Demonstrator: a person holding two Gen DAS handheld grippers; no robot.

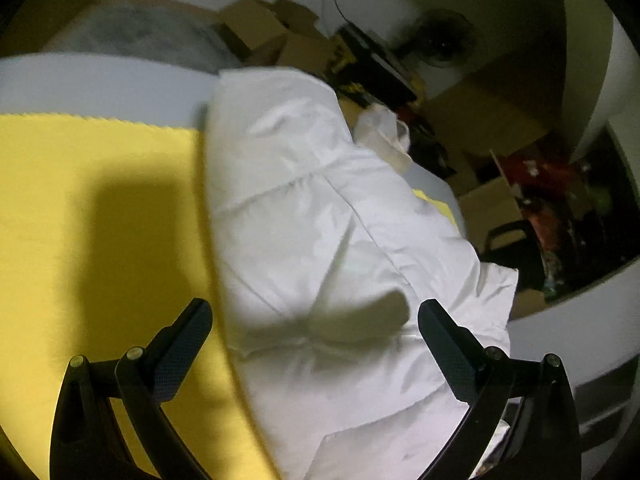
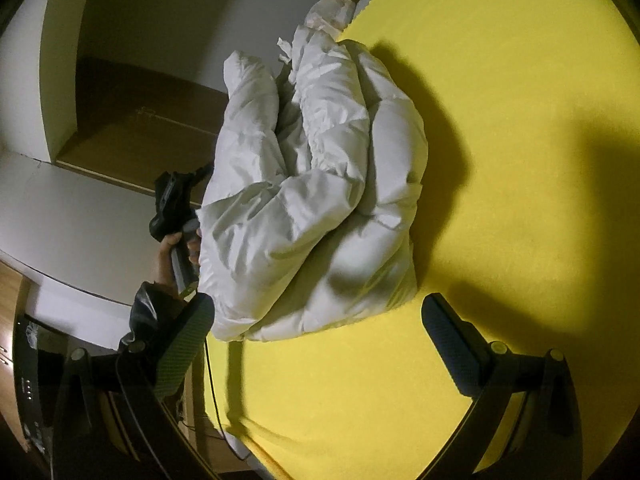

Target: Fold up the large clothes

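White puffer jacket bunched at the edge of a yellow-covered desk, both grippers open.

Left wrist view: the left gripper (image 1: 314, 322) hangs with its jaws spread wide and empty above the white puffer jacket (image 1: 320, 220), which lies along the right edge of the yellow sheet (image 1: 100, 200); cardboard boxes (image 1: 272, 36) sit blurred beyond. Right wrist view: the right gripper (image 2: 318, 322) has its jaws wide apart, holding nothing, just short of the jacket (image 2: 312, 184) folded into a thick bundle at the sheet's (image 2: 500, 120) left edge. A hand (image 2: 170, 254) grips the other tool's handle just beside it.
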